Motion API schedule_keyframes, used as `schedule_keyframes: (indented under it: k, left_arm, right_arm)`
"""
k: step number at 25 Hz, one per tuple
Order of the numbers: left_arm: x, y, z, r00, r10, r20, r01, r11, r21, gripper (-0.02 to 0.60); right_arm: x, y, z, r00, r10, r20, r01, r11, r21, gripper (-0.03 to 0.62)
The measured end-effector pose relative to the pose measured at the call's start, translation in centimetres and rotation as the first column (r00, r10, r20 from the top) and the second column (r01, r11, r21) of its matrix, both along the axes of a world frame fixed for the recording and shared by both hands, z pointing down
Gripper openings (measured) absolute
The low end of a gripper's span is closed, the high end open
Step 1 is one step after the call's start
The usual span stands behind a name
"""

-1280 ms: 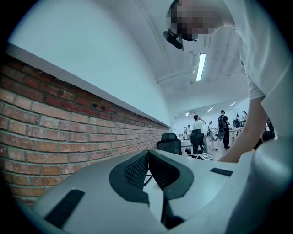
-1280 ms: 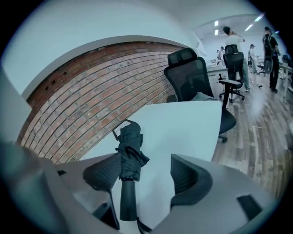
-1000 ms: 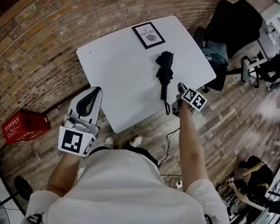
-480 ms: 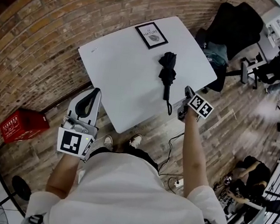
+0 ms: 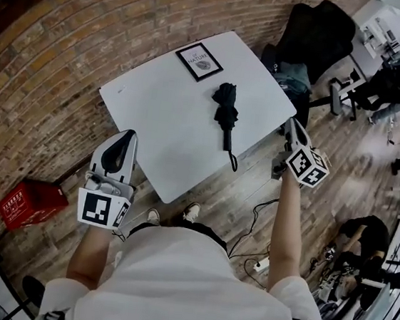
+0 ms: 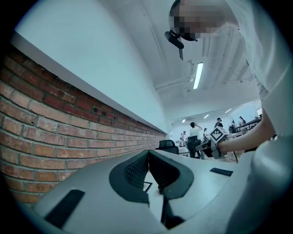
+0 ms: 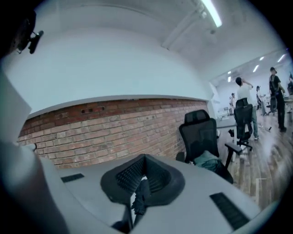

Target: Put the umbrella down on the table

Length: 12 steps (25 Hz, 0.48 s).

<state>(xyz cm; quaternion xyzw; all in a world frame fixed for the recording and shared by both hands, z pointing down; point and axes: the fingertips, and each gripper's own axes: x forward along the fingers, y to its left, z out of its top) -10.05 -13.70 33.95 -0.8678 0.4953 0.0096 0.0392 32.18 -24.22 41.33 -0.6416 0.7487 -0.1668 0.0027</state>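
You are holding the right gripper shut, apparently empty; the umbrella is lying leftward, handle end nearest.

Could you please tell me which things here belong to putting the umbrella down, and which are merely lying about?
Part of the job: umbrella, lying on the white table; right claw, shut and clear of it.

Just about: framed picture on the table; red crate; office chair; left claw, shut and empty.
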Motion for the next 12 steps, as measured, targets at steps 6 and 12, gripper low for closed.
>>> schedule_keyframes:
  k: [6,12]
  left_arm:
    - [0.7,-1.1,-1.4,0.999,0.034,-0.003,-0.034,0.999,0.035,0.023]
    - [1.6,-1.8,-2.8,0.998,0.066,-0.011,-0.065,0.996,0.063,0.023]
  right_arm:
    - [0.6,4.1,-8.9,0.997,0.008,-0.08,0.006,0.985,0.172,0.02]
    - [0.3,8.4,-13.7,0.989,0.016,-0.149,0.025,0.963,0.267,0.02]
